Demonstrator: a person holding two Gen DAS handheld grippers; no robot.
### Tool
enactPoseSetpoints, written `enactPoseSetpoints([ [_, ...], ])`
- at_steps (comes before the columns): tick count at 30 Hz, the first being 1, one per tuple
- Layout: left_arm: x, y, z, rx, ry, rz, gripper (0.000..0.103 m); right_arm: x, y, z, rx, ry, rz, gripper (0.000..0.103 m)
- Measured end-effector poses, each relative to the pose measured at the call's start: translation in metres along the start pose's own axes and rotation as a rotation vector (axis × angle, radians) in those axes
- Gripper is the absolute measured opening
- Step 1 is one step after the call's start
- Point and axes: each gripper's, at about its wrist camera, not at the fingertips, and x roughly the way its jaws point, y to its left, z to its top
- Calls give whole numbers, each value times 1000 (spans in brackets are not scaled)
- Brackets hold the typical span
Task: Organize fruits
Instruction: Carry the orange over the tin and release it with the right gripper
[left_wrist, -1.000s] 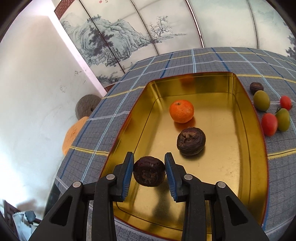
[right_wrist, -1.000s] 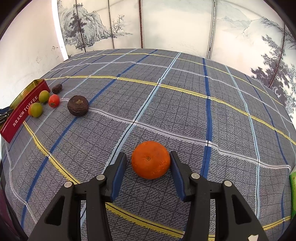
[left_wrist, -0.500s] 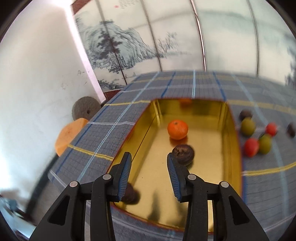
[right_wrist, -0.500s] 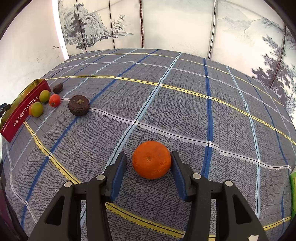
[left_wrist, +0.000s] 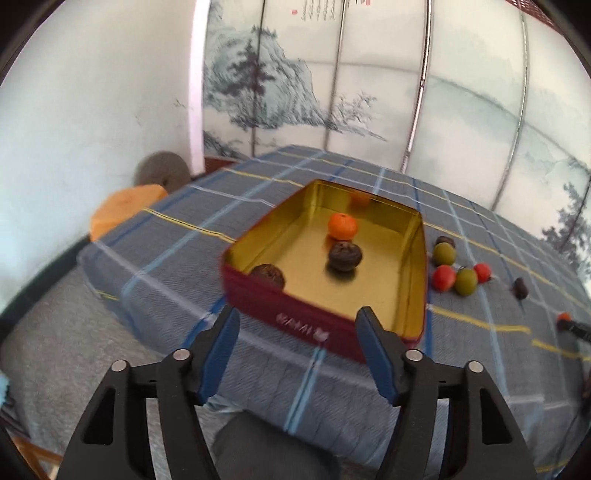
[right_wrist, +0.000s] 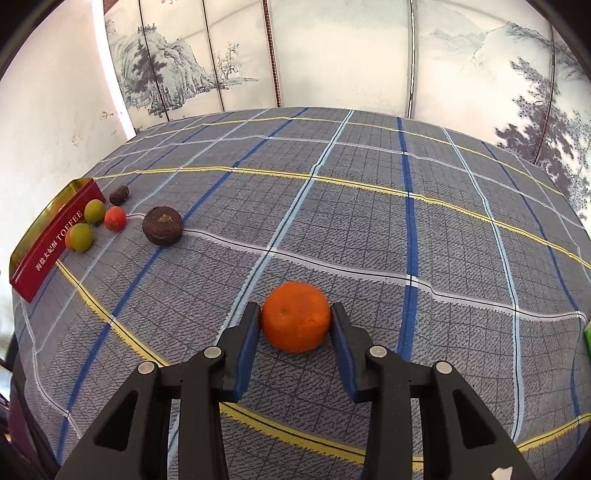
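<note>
The tin (left_wrist: 325, 330) looks like metal: a glossy gold inside that mirrors the fruit, and a smooth red painted outside. The tablecloth (right_wrist: 332, 221) is matt woven cloth with a fine, rough weave. The orange (right_wrist: 295, 321) has a dull, pitted peel. The dark fruit (right_wrist: 162, 229) is wrinkled and matt. The left gripper (left_wrist: 297, 345) and right gripper (right_wrist: 295, 328) are matt black plastic with blue ribbed pads (right_wrist: 245, 350).

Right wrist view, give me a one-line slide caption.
Right gripper closing on an orange on the plaid tablecloth, pads touching its sides.
</note>
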Motion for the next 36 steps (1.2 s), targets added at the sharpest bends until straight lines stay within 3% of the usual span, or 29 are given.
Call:
enactPoseSetpoints([
  [2,-10,-1,-13,29,-22,28,73,-6,5,2,-2,-15,12,36],
  [6,-23,2,-41,30,-97,158,73,-16,27,10,-21,-39,60,36],
  [10,-14,9,-71,35,-85,284,73,-26,76,26,-90,-63,151,36],
  [17,-1,19,-78,13,-15,283,73,-34,175,50,-225,-96,321,36],
  [25,-3,12,-82,51,-42,305,80,-17,279,77,-353,-78,480,36],
  [29,-6,19,-81,30,-47,300,81,-20,286,75,-350,-101,449,34],
  [31,-8,23,-81,12,-50,294,83,-27,265,68,-341,-144,303,34],
  [35,-2,28,-82,-10,-26,278,83,-27,176,38,-271,-120,22,64],
  [36,-1,28,-82,-10,-19,278,83,-24,155,31,-249,-90,-34,64],
])
